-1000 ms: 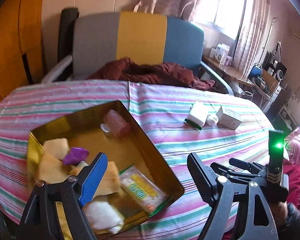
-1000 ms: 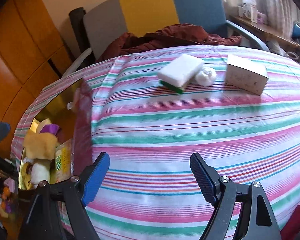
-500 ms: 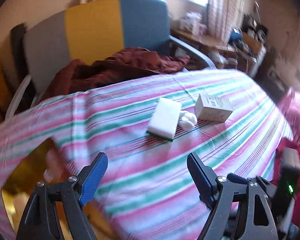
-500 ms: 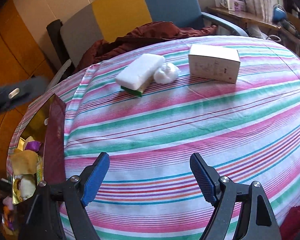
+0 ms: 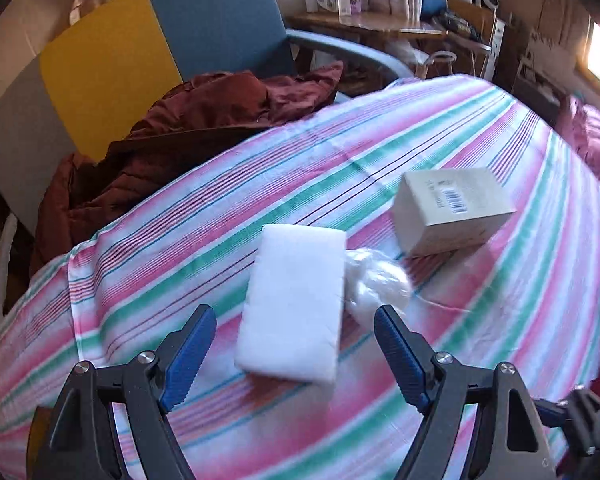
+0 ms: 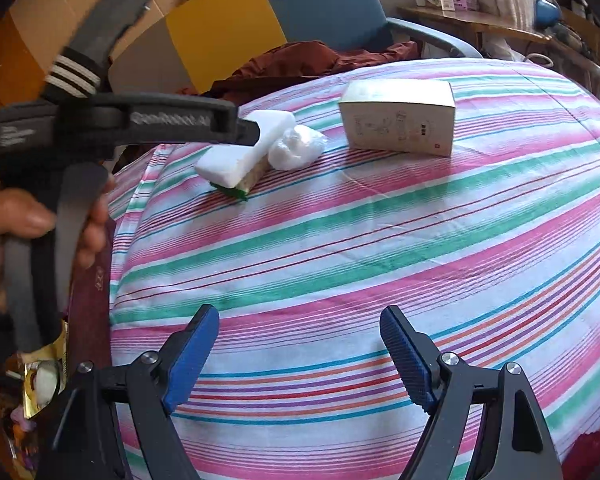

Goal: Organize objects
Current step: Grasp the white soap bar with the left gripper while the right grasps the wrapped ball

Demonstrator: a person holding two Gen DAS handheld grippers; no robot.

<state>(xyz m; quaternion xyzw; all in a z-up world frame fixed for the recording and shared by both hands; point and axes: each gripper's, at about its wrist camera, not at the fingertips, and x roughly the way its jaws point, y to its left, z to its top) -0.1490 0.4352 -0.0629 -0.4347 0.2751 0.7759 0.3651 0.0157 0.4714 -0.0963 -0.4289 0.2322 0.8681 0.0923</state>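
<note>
Here, from the left wrist, the left gripper (image 5: 296, 344) hangs spread wide and empty over the striped tablecloth (image 5: 480, 312), its blue pads flanking the near end of a white sponge (image 5: 296, 304); a crumpled white plastic wad (image 5: 376, 284) touches the sponge's right side, and a cardboard box (image 5: 452, 208) sits just beyond. From the right wrist, the right gripper (image 6: 300, 348) is likewise spread and empty above bare cloth, well short of the sponge (image 6: 244, 148), which shows a green underside, the wad (image 6: 296, 146) and the box (image 6: 398, 118).
</note>
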